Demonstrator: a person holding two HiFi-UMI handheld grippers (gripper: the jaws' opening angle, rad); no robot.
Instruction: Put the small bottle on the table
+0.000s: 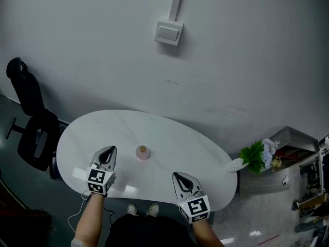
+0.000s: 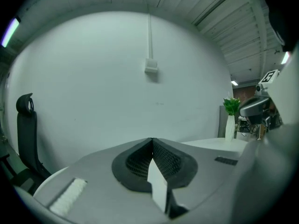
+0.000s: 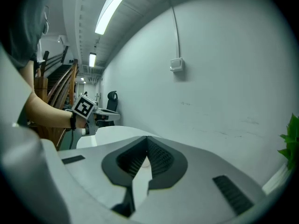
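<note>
The small pink bottle (image 1: pixel 142 152) stands upright on the white oval table (image 1: pixel 169 138), near its middle. My left gripper (image 1: pixel 109 149) is just left of the bottle and apart from it, its jaws shut with nothing between them (image 2: pixel 151 140). My right gripper (image 1: pixel 177 175) hangs over the table's near edge to the right of the bottle, also shut and empty (image 3: pixel 147 137). In the right gripper view the left gripper (image 3: pixel 85 108) shows at the left, held by a hand. The bottle is hidden in the left gripper view.
A black office chair (image 1: pixel 32 133) stands left of the table. A green plant in a white vase (image 1: pixel 254 154) sits at the table's right end, beside a cluttered shelf (image 1: pixel 303 163). A switch box (image 1: pixel 168 32) hangs on the wall behind.
</note>
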